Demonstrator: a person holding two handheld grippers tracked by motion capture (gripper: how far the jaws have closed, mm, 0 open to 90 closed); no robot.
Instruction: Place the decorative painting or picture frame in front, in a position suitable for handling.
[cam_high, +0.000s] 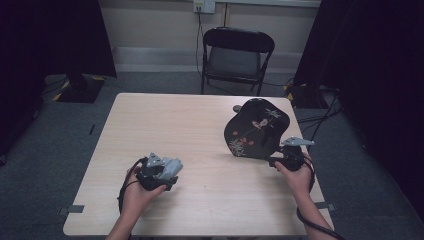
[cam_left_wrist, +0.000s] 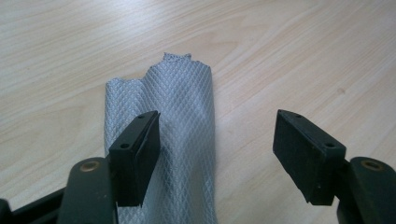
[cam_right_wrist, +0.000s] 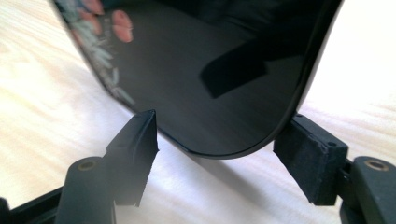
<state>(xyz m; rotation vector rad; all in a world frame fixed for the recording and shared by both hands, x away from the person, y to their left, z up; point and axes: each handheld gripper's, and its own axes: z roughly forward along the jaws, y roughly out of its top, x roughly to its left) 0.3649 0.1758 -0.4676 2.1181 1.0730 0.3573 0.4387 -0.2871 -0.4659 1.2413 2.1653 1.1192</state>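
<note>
Person at wooden table (cam_high: 200, 120) | left gripper (cam_left_wrist: 217, 154) wide open over grey mesh cloth (cam_left_wrist: 173, 121) near front-left edge, unclamped | right gripper (cam_right_wrist: 215, 154) open, flanking black floral lacquer tray (cam_high: 256, 129) tilted by right edge | wiping apparently not begun

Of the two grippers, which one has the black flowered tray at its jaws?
The right gripper: its open jaws flank the corner of the glossy black flowered tray. The left gripper sits over a grey mesh cloth instead.
</note>
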